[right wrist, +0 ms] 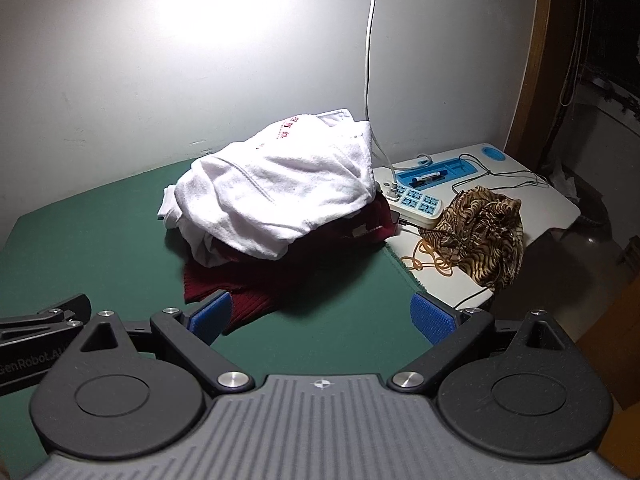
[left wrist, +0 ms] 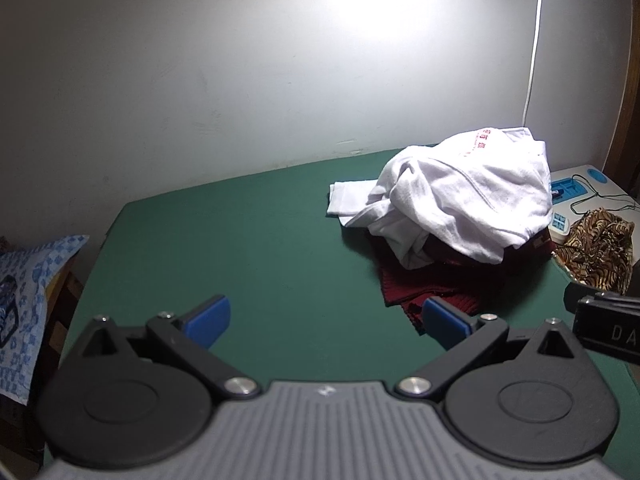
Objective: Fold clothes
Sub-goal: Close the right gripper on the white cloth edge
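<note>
- Clothes: white garment [right wrist: 272,188] crumpled in a heap on dark red knit [right wrist: 240,296], at 12 o'clock on the green worktop [left wrist: 240,248], far side by the wall. None lie folded.
- Tip: pinch one layer at an edge/corner, lift the white one clear of the red, spread flat w/ both grippers.
- Left gripper [left wrist: 326,320] low over the worktop, jaws spread, nothing held.
- Right gripper [right wrist: 322,316] same: jaws spread, aimed at the pile.

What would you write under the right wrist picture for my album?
Open right gripper hovers over the green table, facing a crumpled white garment heaped on a dark red knit.
</note>
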